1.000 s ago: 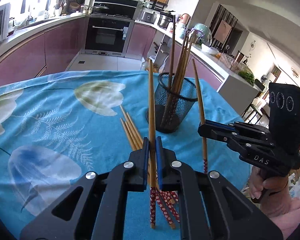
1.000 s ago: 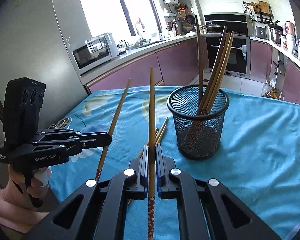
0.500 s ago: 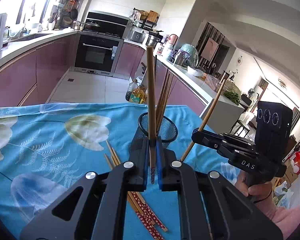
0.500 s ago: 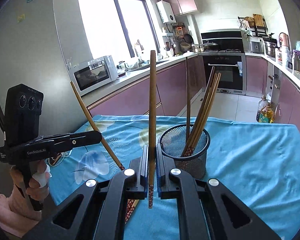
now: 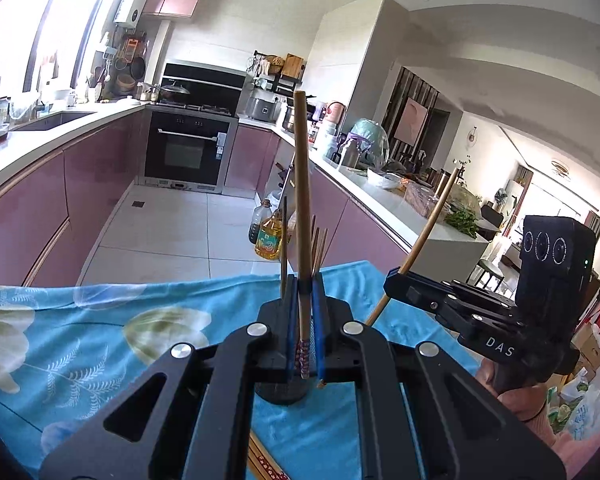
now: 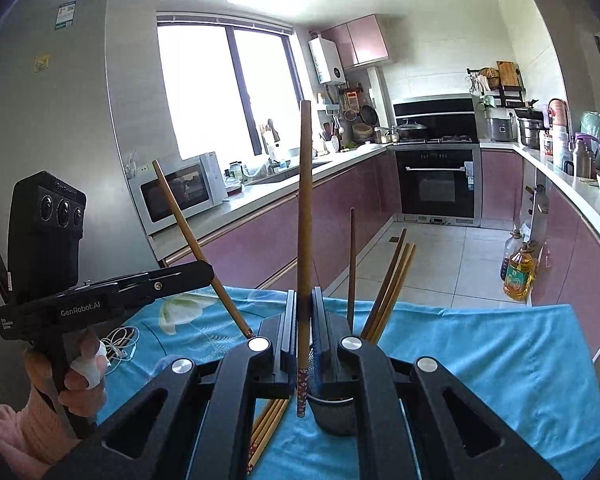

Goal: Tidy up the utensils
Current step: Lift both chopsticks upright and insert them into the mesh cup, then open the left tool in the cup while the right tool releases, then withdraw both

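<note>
1. A wooden chopstick (image 5: 302, 216) is clamped upright between the closed jaws of the left claw (image 5: 305, 304). Its smooth round shaft is seen rising well above the pads, and its patterned red end is seen hanging just below them.
2. A second chopstick (image 6: 305, 216) of the same make is gripped in the same manner by the closed right claw (image 6: 302, 312), with the flowered end exposed beneath the pads.
3. In the left wrist view, the right claw (image 5: 396, 280) is seen at the right, its chopstick (image 5: 432, 224) tilted.
4. A black wire-mesh cup (image 6: 334, 408) is located directly behind and below the right claw, largely hidden by it. Several chopsticks (image 6: 388, 292) are stood in it, leaning apart.
5. Loose chopsticks (image 6: 266, 432) are laid flat on the blue flowered tablecloth (image 6: 500, 360), beneath the claws.
6. Each claw body is formed of matte black plastic with silver rivets and blue pads.
</note>
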Available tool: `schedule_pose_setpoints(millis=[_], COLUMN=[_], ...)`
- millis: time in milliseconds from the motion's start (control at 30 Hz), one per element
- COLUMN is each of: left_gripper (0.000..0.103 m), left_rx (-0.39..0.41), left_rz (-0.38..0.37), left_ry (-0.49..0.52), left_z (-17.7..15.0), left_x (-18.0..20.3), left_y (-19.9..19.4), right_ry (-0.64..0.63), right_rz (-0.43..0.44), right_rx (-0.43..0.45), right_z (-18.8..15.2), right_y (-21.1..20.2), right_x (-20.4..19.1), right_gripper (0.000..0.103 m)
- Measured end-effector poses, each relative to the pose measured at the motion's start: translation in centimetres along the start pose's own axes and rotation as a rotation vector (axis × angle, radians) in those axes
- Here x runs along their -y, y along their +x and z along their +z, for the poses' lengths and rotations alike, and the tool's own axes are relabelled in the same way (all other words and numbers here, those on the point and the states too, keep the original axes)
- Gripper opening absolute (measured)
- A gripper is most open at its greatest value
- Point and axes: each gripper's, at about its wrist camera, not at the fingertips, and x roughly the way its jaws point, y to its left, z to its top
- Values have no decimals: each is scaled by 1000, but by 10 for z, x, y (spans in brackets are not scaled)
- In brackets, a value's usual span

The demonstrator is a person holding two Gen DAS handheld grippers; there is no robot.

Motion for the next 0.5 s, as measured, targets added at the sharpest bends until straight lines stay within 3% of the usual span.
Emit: schedule_pose_setpoints(millis=[167, 500], left_gripper=[8, 8], left_rx=[5, -106], left_rz=[31, 111], left_ry=[41, 88], left_z=[11, -4], left_x=[10, 9], left_y=[9, 52], right_ry=[-5, 21], right_rz=[-21, -66], right_rx=[9, -56], right_z=[7, -5], right_y=[9, 38], right_x=[4, 20], right_gripper=[6, 6])
